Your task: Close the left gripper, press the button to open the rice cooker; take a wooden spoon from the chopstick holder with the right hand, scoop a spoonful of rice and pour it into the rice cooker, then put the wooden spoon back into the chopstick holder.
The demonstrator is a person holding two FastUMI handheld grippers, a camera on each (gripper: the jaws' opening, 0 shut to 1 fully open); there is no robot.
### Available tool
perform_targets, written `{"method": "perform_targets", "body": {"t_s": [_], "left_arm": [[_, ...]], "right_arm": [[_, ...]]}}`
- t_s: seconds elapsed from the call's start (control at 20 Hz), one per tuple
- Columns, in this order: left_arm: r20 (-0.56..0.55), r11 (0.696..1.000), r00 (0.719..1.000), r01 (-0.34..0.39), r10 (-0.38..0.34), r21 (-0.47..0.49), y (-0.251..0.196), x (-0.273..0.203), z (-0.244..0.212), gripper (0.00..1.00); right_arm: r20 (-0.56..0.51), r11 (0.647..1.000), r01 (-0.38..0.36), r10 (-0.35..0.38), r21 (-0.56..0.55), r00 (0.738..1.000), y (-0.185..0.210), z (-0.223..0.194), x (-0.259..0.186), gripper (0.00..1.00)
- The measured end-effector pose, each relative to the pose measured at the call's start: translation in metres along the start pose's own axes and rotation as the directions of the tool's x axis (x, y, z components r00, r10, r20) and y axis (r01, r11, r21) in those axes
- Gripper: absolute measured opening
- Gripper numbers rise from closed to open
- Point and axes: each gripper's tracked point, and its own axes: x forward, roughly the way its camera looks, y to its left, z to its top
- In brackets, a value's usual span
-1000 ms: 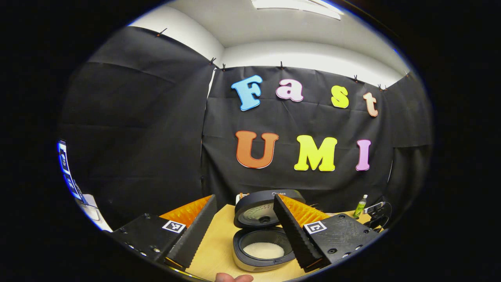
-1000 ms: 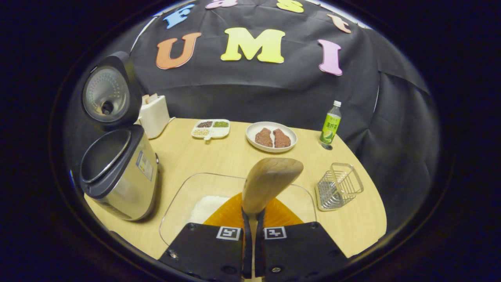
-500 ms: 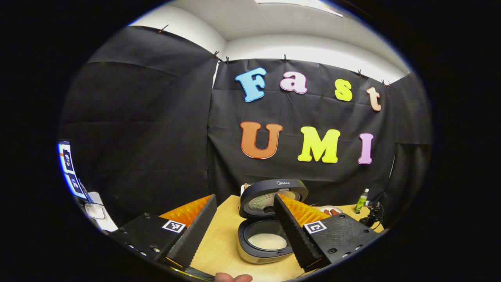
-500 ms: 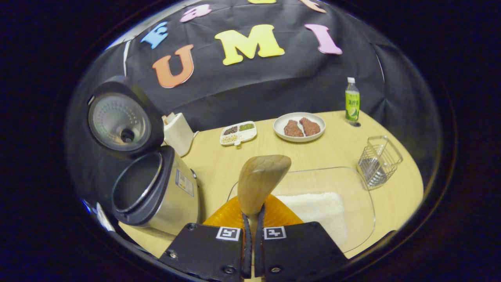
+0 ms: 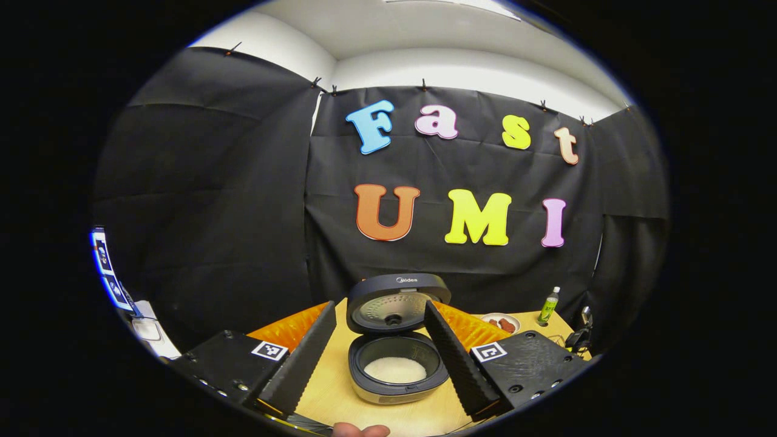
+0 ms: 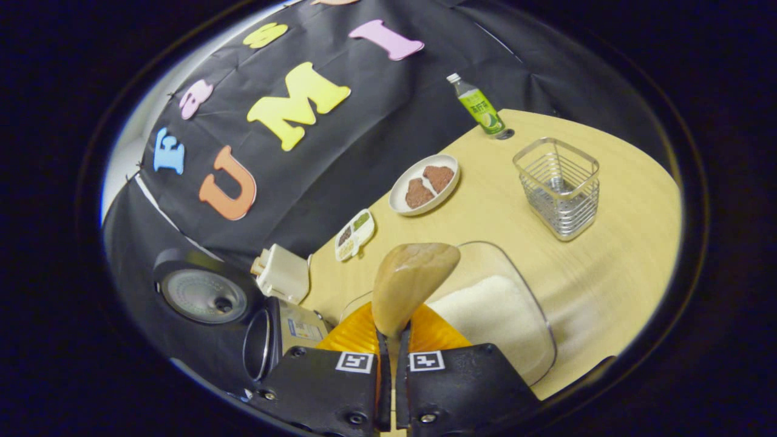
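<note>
The right gripper (image 6: pixel 388 340) is clamped on the wooden spoon (image 6: pixel 410 282) above the rice dish (image 6: pixel 491 315); the left gripper (image 5: pixel 379 352) stands wide. Rice lies in the open rice cooker (image 5: pixel 394 370) — the return step seems in hand. Next, carry the spoon far right to the chopstick holder (image 6: pixel 558 185) and lower it upright.

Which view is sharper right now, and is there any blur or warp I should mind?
Left gripper view: sharp, rice cooker crisp, ceiling bright above. Right gripper view: strongly tilted, table edge smeared by blur at right, wooden spoon and wire holder clear; fisheye bends both.
</note>
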Motion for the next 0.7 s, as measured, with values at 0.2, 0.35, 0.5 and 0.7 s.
{"method": "perform_targets", "body": {"t_s": [0.2, 0.35, 0.5, 0.7], "left_arm": [[0.011, 1.000, 1.000, 0.020, -0.020, 0.002, -0.020, 0.000, 0.005, 0.95], [0.016, 1.000, 1.000, 0.016, -0.016, 0.010, -0.023, 0.002, 0.005, 0.95], [0.029, 1.000, 0.999, -0.019, 0.019, 0.005, -0.013, -0.001, 0.009, 0.95], [0.036, 0.996, 0.996, -0.083, 0.082, 0.016, 0.010, -0.013, 0.005, 0.95]], "right_arm": [[0.060, 0.994, -0.029, 0.023, 0.106, 0.998, -0.003, 0.045, -0.029, 0.08], [0.104, 0.984, -0.092, 0.077, 0.150, 0.992, 0.016, 0.077, -0.050, 0.08], [0.112, 0.973, -0.142, 0.124, 0.179, 0.986, 0.047, 0.097, -0.065, 0.10], [0.039, 0.955, -0.238, 0.234, 0.180, 0.971, 0.116, 0.079, -0.064, 0.08]]}}
